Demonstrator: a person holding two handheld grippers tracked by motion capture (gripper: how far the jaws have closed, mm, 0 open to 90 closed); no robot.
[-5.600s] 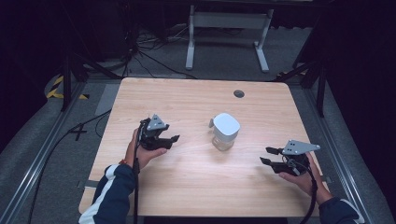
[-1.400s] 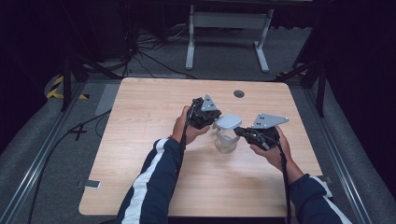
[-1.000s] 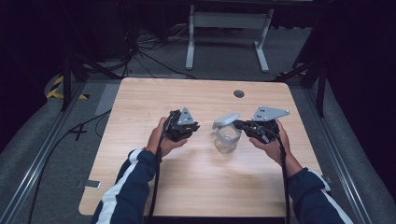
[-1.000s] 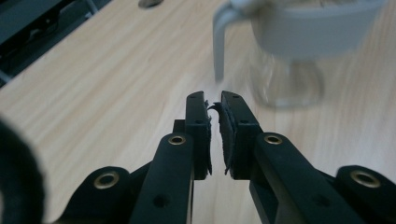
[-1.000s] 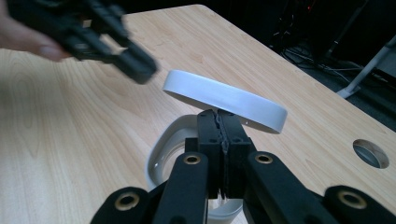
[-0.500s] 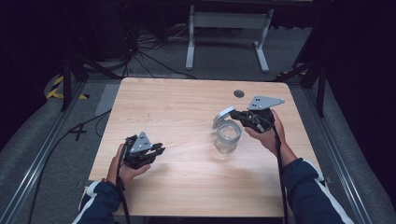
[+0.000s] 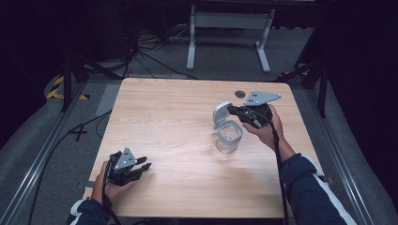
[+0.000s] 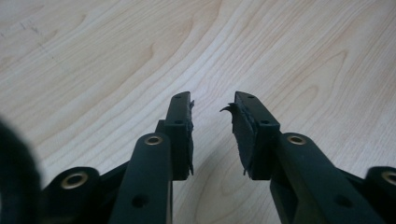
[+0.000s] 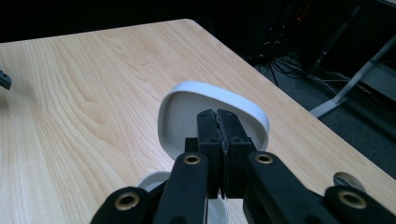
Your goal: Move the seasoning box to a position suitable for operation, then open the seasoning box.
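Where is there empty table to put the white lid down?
Bare wood lies between the left gripper and the clear container, and across the far left of the table. It is crowded at the right, where the right gripper holds the lid above the container.

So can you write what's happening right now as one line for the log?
right claw: shut on lid, held above jar | jar: open, upright on table | left claw: open, holding nothing, near table's front left
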